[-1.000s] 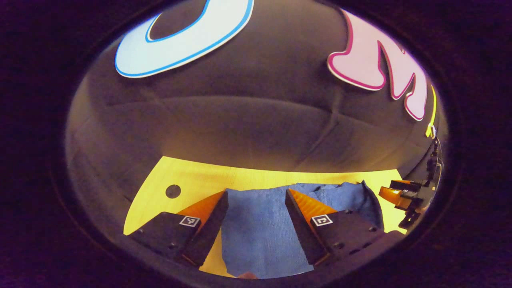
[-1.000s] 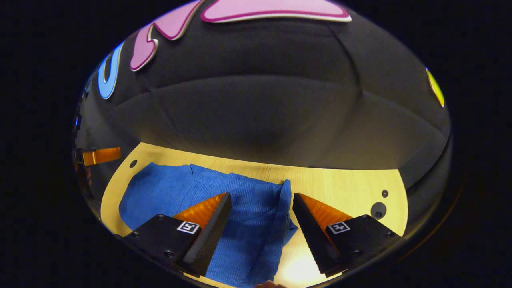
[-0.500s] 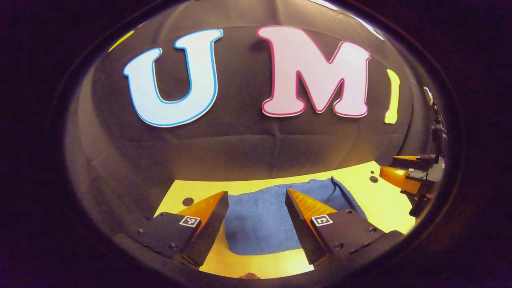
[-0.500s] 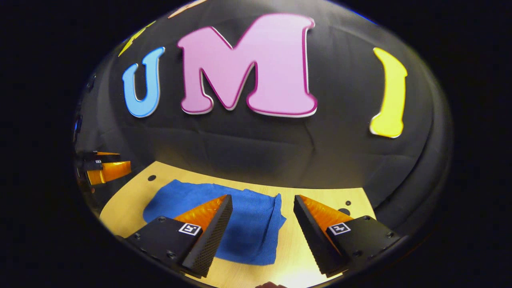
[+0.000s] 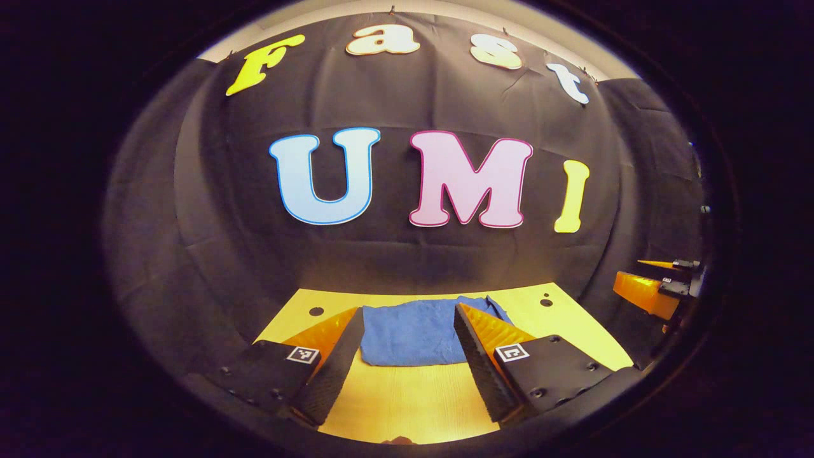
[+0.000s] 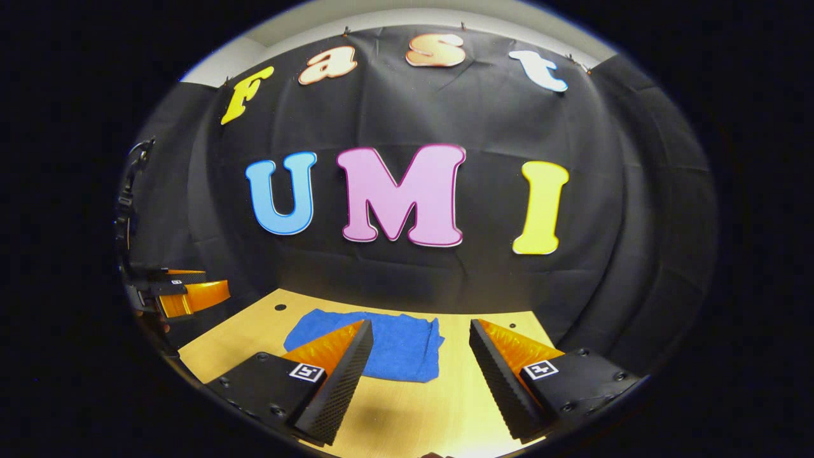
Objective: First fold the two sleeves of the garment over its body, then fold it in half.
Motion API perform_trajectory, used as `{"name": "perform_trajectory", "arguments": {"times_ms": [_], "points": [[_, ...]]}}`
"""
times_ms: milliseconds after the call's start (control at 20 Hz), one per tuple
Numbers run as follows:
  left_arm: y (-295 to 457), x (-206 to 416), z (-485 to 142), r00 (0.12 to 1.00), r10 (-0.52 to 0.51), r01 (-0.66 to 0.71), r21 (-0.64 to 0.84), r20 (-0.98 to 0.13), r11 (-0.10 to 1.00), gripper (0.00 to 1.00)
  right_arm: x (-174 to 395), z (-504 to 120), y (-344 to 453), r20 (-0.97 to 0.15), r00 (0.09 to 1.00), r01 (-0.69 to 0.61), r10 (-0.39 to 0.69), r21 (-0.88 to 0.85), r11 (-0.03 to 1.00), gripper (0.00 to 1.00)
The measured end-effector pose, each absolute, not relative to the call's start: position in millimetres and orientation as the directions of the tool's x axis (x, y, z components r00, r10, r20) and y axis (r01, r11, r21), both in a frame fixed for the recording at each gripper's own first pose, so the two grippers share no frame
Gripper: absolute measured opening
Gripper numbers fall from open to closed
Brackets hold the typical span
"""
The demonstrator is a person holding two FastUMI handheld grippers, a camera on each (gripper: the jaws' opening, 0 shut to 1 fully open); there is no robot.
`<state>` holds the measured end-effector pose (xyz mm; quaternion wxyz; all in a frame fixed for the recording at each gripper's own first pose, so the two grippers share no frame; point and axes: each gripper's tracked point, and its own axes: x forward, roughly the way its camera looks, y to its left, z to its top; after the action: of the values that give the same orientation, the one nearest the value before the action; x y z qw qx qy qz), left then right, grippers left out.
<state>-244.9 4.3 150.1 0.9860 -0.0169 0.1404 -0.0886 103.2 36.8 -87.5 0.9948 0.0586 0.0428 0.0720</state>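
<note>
In the left gripper view, the left claw (image 5: pixel 407 340) hangs above the worktop (image 5: pixel 407 407) with its jaws apart and nothing between them. Beyond its tips the blue garment (image 5: pixel 413 331) lies flat as a compact rectangle toward the far side of the worktop. At the right edge of that view the right claw (image 5: pixel 645 292) is held well off to the side, clear of the cloth. In the right gripper view its jaws likewise stand apart and empty, the garment (image 6: pixel 394 346) resting ahead of them and slightly to the left.

No sleeve sticks out from the bundle, so both the sleeve folds and the halving fold look done. Any further move would call only for squaring a loose edge, if one is needed.
</note>
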Motion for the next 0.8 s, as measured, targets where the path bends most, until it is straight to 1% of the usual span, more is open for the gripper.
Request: {"name": "perform_trajectory", "arguments": {"times_ms": [150, 300, 450, 600, 700, 750, 800], "points": [[7, -296, 158, 0.953, -0.184, 0.175, -0.060, -0.242, 0.983, 0.83, 50, -66, 28, -0.035, 0.992, -0.114, 0.120, 0.149, 0.982, 0.96], [13, -335, 169, 0.962, -0.192, 0.179, -0.081, -0.196, 0.980, 0.82, 11, -53, 26, 0.005, 0.994, -0.109, 0.109, 0.109, 0.988, 0.96], [17, -365, 183, 0.975, -0.189, 0.181, -0.075, -0.115, 0.981, 0.82, -23, -39, 31, 0.031, 0.992, -0.122, 0.120, 0.084, 0.989, 0.96], [19, -389, 189, 0.982, -0.172, 0.172, -0.001, -0.071, 0.985, 0.81, -41, -25, 34, 0.070, 0.990, -0.124, 0.119, 0.061, 0.990, 0.98], [8, -405, 198, 0.980, -0.194, 0.194, 0.003, -0.049, 0.981, 0.80, -48, -18, 34, 0.090, 0.989, -0.123, 0.117, 0.055, 0.991, 0.98], [2, -411, 200, 0.978, -0.205, 0.205, -0.004, -0.043, 0.979, 0.81, -50, -15, 34, 0.104, 0.988, -0.124, 0.118, 0.051, 0.991, 1.00], [-2, -416, 202, 0.976, -0.214, 0.214, -0.007, -0.040, 0.977, 0.81, -55, -10, 34, 0.110, 0.987, -0.125, 0.119, 0.050, 0.991, 0.97]]}}
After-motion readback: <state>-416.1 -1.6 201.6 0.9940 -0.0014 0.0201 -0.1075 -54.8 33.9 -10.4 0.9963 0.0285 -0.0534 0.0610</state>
